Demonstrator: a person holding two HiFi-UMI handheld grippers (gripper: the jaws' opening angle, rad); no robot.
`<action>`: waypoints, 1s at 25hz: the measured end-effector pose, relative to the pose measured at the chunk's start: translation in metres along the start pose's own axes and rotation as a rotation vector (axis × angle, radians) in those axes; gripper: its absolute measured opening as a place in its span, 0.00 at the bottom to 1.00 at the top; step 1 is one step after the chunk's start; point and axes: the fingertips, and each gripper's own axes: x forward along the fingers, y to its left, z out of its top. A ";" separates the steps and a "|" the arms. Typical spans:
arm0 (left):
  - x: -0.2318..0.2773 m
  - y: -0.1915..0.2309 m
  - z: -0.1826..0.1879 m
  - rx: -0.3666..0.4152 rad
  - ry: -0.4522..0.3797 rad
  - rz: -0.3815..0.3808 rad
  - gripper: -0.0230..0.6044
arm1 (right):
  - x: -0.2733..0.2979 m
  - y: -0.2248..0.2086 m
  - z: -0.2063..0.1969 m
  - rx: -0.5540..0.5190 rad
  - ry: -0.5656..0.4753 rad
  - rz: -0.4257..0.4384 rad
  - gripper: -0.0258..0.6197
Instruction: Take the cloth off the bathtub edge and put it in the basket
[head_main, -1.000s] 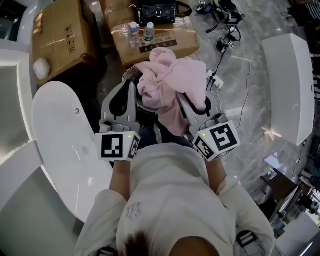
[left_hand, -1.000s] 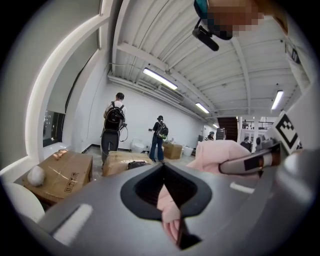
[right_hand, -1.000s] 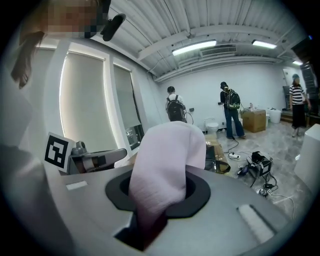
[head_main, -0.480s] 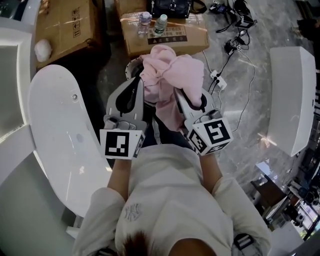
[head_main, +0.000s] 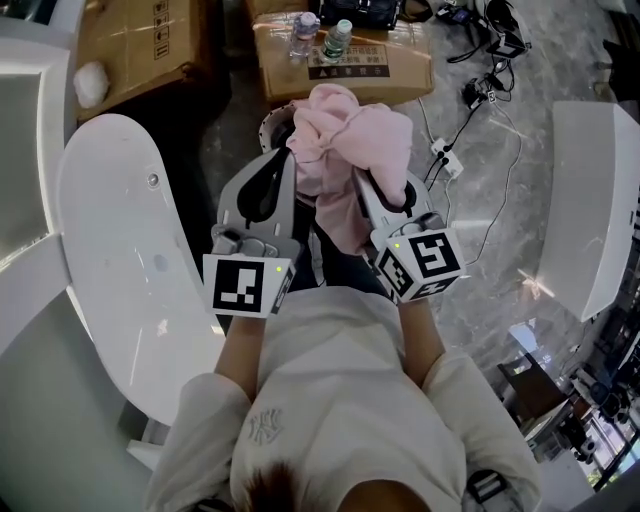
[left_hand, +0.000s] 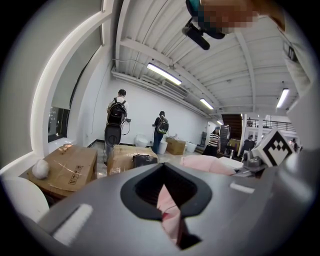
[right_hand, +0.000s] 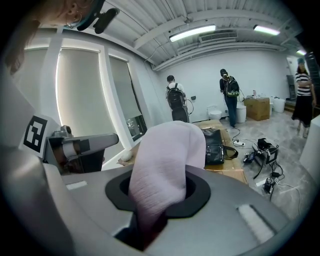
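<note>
Clenched on the pink cloth (head_main: 352, 140) with both the left claw (head_main: 282, 172) and the right claw (head_main: 368, 185), pinching fabric in each slit and holding the bundle up in front of the body, clear of the white bathtub (head_main: 110, 240) at the left. Hovering over the basket (head_main: 268, 124), with only a sliver of its rim to go by, so hard to judge as centred. Could easily miss if let go off-centre: likely to drape over the rim or land on the marble floor (head_main: 480, 250). Could also swing sideways past the opening if released from one claw first. May leave the hanging tail outside the basket, or cling in a slit after opening.
</note>
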 end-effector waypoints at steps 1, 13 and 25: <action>0.002 0.001 0.000 -0.005 0.000 0.000 0.11 | 0.003 -0.001 -0.002 0.001 0.005 0.001 0.18; 0.023 0.006 -0.028 -0.107 0.042 0.023 0.11 | 0.033 -0.015 -0.031 0.008 0.059 0.015 0.18; 0.035 0.016 -0.077 -0.149 0.089 0.064 0.11 | 0.060 -0.033 -0.079 0.031 0.115 0.034 0.18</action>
